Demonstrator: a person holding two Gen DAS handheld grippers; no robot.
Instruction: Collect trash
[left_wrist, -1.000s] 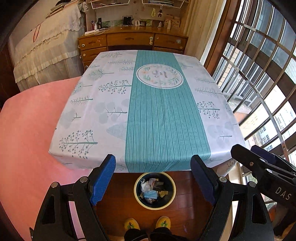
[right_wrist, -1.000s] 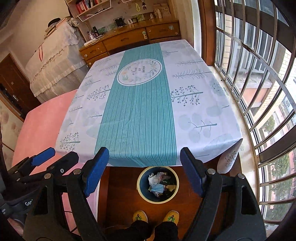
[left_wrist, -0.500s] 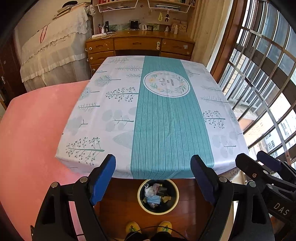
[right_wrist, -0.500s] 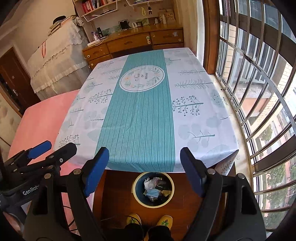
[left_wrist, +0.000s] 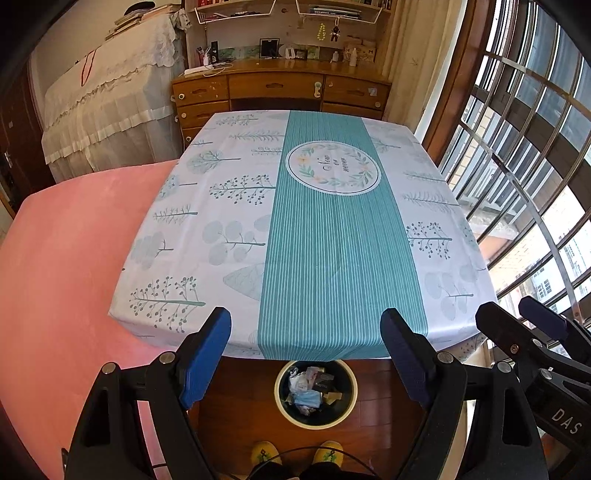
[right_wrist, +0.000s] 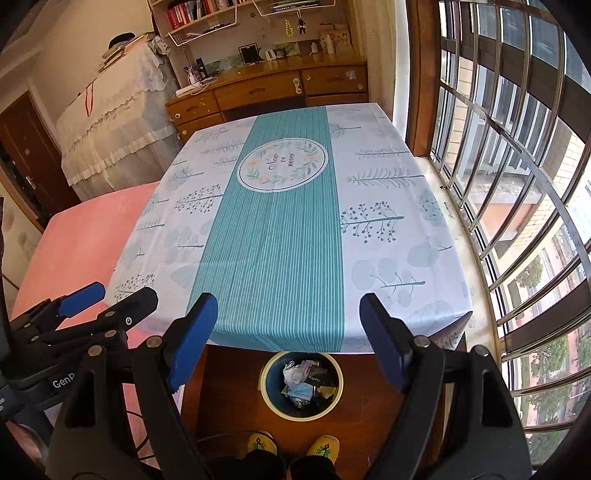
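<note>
A table (left_wrist: 229, 192) in a leaf-print cloth fills the room's middle; at 6 o'clock, the bin (left_wrist: 316, 421) (trash inside). Left gripper (left_wrist: 306, 354) and right gripper (right_wrist: 288, 339) gape wide, holding nothing.

Both claws (left_wrist: 306, 354) (right_wrist: 288, 336) raised, pulled back; bin (left_wrist: 280, 398) smaller.

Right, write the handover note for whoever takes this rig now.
Left gripper: open, holding nothing, raised above the near table edge.
Right gripper: open, holding nothing, alongside it.
Trash bin: on the wooden floor just off the near edge of the table, in front of the operator's yellow slippers, with crumpled trash inside.
Tablecloth: no loose trash visible on it.
Done: trash is in the bin.
Left: nothing to pick up in view; check areas outside the frames.
</note>
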